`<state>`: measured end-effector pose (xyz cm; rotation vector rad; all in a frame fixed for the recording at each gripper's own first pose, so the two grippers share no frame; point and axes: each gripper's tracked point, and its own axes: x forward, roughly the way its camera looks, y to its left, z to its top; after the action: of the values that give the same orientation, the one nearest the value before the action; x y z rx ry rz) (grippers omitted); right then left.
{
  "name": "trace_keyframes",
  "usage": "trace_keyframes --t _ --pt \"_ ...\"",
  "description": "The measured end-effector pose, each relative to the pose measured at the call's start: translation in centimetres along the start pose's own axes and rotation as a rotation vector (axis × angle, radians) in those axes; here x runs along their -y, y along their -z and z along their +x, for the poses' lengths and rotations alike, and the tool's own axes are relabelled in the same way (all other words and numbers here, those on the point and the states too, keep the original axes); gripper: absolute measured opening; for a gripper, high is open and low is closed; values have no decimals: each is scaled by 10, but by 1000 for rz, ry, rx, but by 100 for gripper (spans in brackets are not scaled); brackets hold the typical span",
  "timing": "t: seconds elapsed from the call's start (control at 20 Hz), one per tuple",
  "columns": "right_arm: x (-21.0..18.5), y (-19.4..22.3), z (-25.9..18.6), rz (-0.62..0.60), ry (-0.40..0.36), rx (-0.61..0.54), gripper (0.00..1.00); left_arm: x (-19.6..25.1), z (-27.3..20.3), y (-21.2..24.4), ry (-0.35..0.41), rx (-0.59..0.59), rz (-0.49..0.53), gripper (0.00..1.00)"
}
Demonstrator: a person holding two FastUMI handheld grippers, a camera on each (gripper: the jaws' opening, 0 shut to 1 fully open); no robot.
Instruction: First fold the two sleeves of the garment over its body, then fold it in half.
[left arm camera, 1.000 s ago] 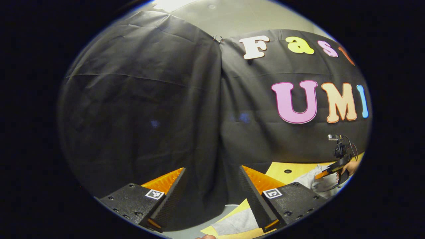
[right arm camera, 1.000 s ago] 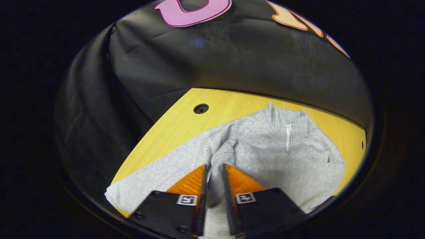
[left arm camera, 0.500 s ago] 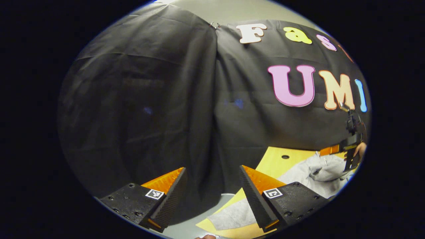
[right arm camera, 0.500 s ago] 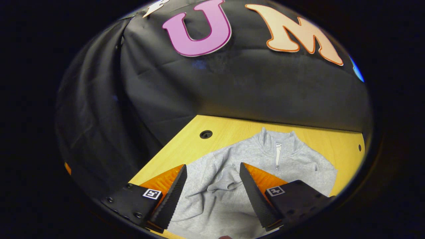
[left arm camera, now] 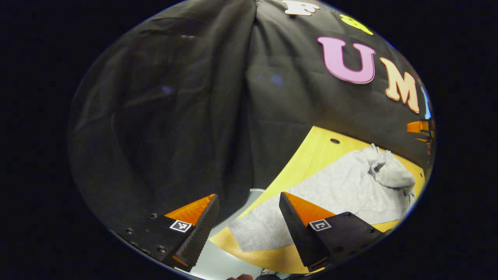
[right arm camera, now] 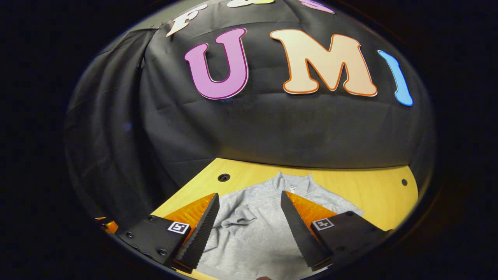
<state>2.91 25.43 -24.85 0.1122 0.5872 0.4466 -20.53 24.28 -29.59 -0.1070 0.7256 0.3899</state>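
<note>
Light grey fleece half-zip sweatshirt is lying flat on the yellow wooden tabletop, collar at the far side toward the black cloth wall. In the right gripper view one sleeve sits bunched up on the body, left of the zip, w/ the cuff end crumpled rather than flat. Right gripper hangs above the garment's near half, fingers spread wide, nothing between them, not touching the fabric afaict. In the left gripper view the sweatshirt stretches across the table, w/ a lumpy fold at the far right end and a flat grey edge reaching the near left table corner. Left gripper is also wide open and empty, sitting over that near corner, mostly facing the wall.
</note>
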Motion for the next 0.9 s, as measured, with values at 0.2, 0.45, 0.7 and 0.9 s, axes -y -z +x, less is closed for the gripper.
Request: trace_keyframes --t 0.2,0.45,0.7,0.9 --pt "17 0 -18 -18 25 14 98 1 16 36 -24 -108 -55 94" --pt "40 -4 -31 3 53 28 98 9 26 55 -37 -159 -28 96" --pt "58 -9 -44 5 68 36 98 18 34 85 -60 -206 -40 96" --pt "68 -13 -56 12 67 50 98 18 32 80 -65 -182 -45 97"
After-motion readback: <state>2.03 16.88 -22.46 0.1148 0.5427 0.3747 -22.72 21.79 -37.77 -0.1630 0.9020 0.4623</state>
